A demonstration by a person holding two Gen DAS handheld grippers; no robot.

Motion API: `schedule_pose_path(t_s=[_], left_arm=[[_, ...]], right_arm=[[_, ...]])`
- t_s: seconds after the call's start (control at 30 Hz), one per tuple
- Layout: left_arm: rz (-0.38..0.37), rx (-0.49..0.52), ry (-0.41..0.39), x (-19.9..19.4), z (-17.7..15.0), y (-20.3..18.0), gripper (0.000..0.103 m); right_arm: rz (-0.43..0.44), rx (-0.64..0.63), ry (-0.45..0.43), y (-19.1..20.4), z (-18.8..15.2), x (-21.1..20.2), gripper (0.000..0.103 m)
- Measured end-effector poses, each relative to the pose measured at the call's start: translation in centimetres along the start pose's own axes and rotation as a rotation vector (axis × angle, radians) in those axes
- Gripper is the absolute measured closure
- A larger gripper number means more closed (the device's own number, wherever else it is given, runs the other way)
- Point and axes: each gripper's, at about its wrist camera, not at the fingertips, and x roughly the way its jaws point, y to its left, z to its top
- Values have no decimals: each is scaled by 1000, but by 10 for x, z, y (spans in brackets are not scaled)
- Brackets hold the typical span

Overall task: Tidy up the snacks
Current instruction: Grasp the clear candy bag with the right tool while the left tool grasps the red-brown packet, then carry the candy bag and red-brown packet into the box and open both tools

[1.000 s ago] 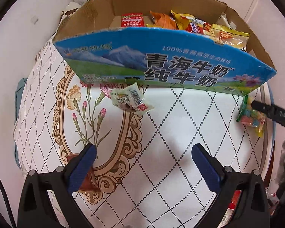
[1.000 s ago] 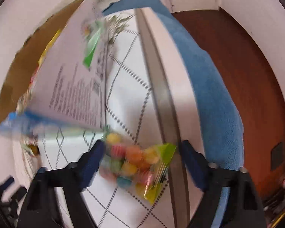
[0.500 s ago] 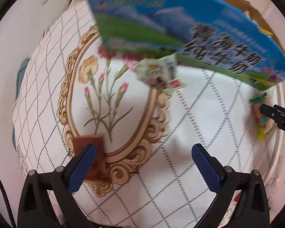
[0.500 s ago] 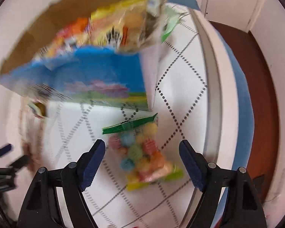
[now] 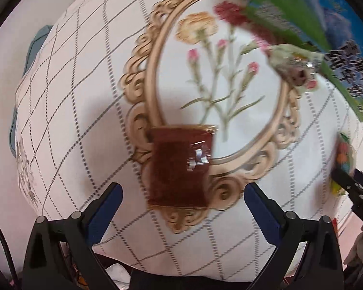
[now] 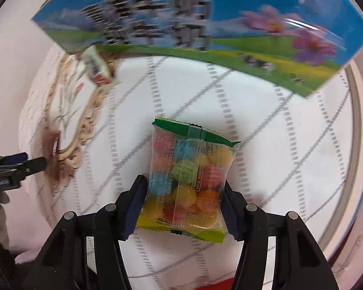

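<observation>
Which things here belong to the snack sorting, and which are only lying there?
For the job:
- candy bag, pressed between the right tool's pads, which have just been closing
- brown packet, before the open left tool
- white packet
- box

Just there:
- tablecloth
- blue towel

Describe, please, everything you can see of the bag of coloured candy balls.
The candy bag is a small clear plastic pouch with a green crimped top seal and a yellow-green bottom edge, packed with pink, blue, yellow, green and orange textured balls. It lies flat on the quilted tablecloth, below the blue carton. The right gripper has just been closing; its jaws now press both sides.
</observation>
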Motion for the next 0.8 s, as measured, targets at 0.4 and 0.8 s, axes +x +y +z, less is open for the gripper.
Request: schedule_pose_path(t_s=[0.4,0.8], left_arm=[[-25,60,8,30,14,-8,49],[-79,295,27,31,-18,-109,49]], right_arm=[[11,117,5,-9,24,14,44],[-70,143,113,-6,-27,14,35]])
